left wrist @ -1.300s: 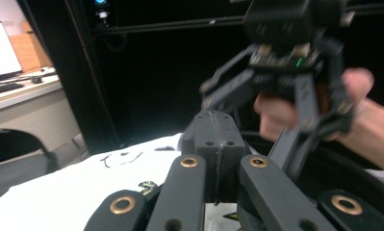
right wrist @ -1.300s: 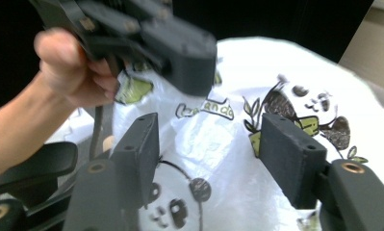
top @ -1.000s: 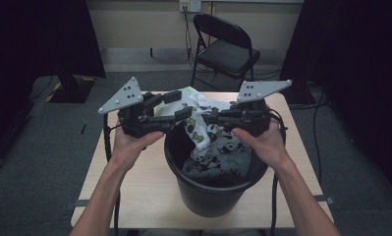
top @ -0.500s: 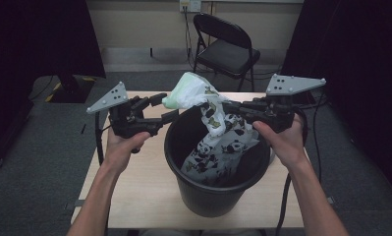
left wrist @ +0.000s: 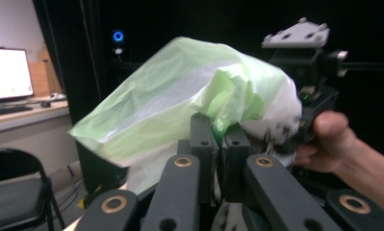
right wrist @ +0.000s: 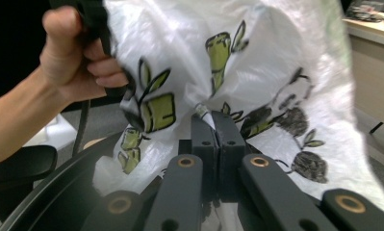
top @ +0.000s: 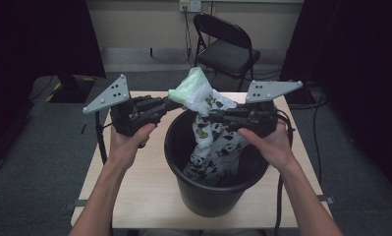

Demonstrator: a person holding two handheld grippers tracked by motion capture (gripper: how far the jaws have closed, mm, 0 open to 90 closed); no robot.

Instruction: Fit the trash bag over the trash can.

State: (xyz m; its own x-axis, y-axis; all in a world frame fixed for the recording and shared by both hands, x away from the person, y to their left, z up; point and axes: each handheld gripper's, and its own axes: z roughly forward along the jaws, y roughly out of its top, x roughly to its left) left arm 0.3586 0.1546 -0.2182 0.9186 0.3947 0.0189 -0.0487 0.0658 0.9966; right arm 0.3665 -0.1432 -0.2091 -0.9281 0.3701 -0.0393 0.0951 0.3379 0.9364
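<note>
Two tools [top: 176, 104] [top: 210, 115] pinch one bag [top: 203, 98] above a bin [top: 208, 196] on a wooden table [top: 134, 196]; chair [top: 225, 46] behind.

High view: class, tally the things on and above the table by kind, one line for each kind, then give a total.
Black bins: 1
Printed plastic bags: 1
Hand-held tongs, left tongs and right tongs: 2
Total: 4

Panda-print white-green bag [top: 203, 105], black bin [top: 183, 147]
</note>
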